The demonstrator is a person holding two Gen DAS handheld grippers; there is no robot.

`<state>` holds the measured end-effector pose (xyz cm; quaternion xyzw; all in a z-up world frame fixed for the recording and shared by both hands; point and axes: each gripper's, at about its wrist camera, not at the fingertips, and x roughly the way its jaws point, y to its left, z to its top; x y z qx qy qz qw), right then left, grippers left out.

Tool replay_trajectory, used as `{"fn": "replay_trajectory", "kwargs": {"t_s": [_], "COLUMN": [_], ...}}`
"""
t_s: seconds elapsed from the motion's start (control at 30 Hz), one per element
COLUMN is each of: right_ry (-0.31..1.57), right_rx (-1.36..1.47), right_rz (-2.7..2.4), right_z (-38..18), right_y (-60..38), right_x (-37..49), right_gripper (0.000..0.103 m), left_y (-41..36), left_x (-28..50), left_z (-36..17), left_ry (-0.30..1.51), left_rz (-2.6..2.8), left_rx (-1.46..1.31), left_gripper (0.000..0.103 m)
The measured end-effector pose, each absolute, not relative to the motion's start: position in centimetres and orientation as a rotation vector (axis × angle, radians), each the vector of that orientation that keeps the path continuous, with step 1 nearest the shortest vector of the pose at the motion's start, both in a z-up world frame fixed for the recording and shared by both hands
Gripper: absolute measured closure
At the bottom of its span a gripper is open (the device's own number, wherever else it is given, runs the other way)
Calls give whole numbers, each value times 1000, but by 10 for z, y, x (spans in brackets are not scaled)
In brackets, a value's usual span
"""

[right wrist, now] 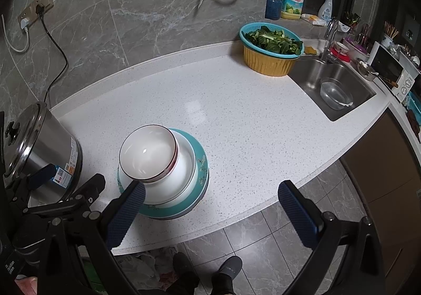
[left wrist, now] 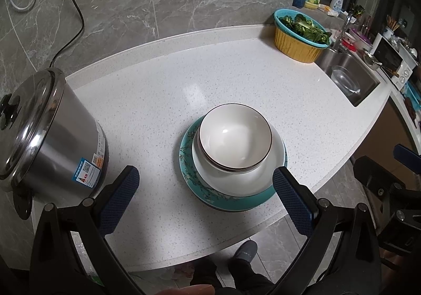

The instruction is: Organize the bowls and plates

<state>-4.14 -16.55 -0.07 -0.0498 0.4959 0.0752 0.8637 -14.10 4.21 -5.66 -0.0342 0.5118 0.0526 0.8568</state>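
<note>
Both grippers, left (left wrist: 205, 197) and right (right wrist: 210, 212), jaws released near the pot (left wrist: 50, 134); bowl (left wrist: 235, 139) sits off-centre on stacked plates (left wrist: 226, 197), could slide if nudged.

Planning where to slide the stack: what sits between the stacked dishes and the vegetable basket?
Nothing: only bare white counter lies between the stacked dishes and the vegetable basket, clearest in the right wrist view.

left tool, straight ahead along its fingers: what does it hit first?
Most likely the stacked dishes: the left tool is open and the white bowl on the teal plate sits centred just beyond its fingertips. Depth and height above the counter are unclear, so it might hit the plate's rim first.
</note>
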Motion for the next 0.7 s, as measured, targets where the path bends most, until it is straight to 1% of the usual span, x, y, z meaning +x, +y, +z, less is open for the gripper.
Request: {"fn": "replay_trajectory", "kwargs": {"t_s": [0.7], "right_ry": [1041], "right_rx": [-102], "right_rz": [157], "right_z": [-3], "right_y": [-165], "right_x": [-41], "right_gripper": [0], "left_y": [41], "left_x": [-140], "left_z": [-58], "left_ry": [1075], "left_rz": [108], "left_rx": [-79], "left_gripper": [0]}}
